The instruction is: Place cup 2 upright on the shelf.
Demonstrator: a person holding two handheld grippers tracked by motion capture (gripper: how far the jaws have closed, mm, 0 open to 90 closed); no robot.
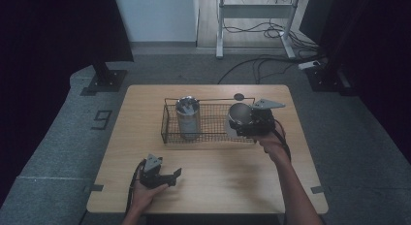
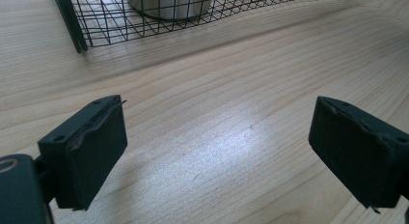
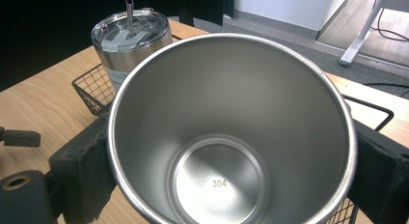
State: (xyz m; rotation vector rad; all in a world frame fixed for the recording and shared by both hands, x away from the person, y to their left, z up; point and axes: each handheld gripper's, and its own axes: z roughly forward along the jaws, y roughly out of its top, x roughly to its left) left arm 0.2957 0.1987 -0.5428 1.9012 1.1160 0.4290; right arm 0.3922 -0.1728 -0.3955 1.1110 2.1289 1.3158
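Gripped by the right gripper point(image 1: 248, 122) at the wire basket's point(image 1: 167, 123) right end — an open steel cup point(image 3: 231, 132); left gripper point(image 1: 167, 177) is held spread nr table's point(image 1: 228, 181) front-left corner.

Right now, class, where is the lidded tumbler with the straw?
In the high view, the lidded tumbler stands upright in the wire basket's left half, left of the open steel cup.

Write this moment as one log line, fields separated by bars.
left tongs: open, over bare table | right tongs: shut on open steel cup | lidded tumbler: in wire basket
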